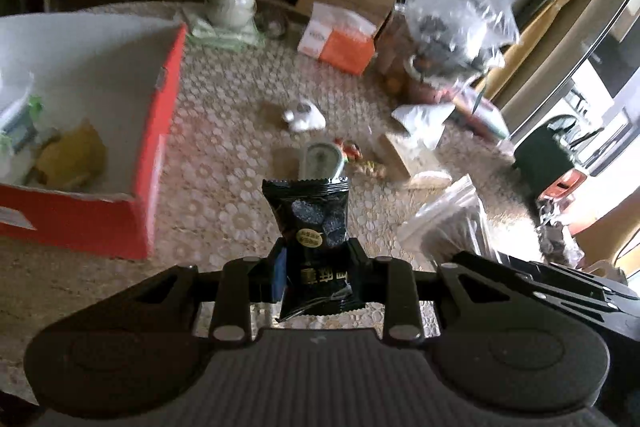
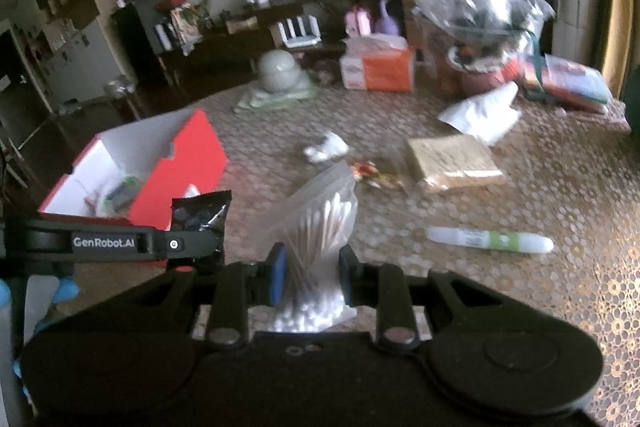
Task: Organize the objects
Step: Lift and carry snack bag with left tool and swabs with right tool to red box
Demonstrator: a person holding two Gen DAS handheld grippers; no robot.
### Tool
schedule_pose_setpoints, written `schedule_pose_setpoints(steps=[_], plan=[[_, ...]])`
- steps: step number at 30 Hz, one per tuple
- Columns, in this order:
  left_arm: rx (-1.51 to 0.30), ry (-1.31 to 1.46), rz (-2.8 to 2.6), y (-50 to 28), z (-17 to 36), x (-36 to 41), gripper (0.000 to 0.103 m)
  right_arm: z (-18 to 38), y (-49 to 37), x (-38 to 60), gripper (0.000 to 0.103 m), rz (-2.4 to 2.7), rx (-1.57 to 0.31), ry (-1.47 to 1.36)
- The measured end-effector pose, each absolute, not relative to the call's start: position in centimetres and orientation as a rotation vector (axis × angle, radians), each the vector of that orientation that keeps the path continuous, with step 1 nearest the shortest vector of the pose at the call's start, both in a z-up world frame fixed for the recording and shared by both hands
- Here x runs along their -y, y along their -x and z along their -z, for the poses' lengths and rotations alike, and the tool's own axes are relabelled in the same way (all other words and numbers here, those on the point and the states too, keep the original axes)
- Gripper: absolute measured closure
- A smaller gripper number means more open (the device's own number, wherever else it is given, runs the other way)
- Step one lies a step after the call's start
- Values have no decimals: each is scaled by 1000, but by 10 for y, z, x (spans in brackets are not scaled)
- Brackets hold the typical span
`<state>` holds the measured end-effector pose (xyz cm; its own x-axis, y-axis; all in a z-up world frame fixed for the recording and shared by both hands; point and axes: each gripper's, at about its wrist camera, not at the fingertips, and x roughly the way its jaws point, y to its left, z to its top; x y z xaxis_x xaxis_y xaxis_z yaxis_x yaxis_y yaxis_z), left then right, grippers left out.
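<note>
Spread across a table under a lace-patterned honeycomb cloth (image 2: 540,195), with an open red cardboard box with a white lining (image 1: 156,155) at the left already holding a few small items. Further back on the cloth, an orange-and-white tissue pack (image 2: 380,67); nearer, a flat tan packet (image 2: 452,163), a crumpled white wrapper (image 2: 326,149) and a white marker with a green band (image 2: 490,239), all lying well apart from the box.

Caught mid-carry, by the look of it: both loads clear of the cloth and not yet over the box. Clamped in the left gripper (image 1: 316,267), a black foil snack sachet with gold lettering (image 1: 310,223), pinched near its lower half, long axis running straight out ahead along the fingers, crimped top edge pointing away toward the middle of the table. Clamped in the right gripper (image 2: 310,273), a clear zip bag of white cotton swabs (image 2: 320,223) (swab sticks fanned, heads bunched at the near end), long axis likewise ahead, leaning slightly right, loose top flopping forward.

Next, probably: a swing left over the box's open top, a tilt downward, then release — sachet first, being just beside the red wall.
</note>
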<state>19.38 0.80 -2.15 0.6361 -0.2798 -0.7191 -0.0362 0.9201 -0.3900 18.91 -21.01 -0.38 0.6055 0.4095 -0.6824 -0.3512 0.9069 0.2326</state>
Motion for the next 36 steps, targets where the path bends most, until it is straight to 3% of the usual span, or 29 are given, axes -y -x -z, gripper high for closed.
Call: schedule_pose_setpoints(steps=[17, 36], plan=[[-788, 417, 60, -147, -16, -133, 74, -42, -175, 72, 77, -614, -731, 3], [-769, 310, -103, -166, -25, -236, 74, -18, -218, -44, 76, -632, -756, 98]])
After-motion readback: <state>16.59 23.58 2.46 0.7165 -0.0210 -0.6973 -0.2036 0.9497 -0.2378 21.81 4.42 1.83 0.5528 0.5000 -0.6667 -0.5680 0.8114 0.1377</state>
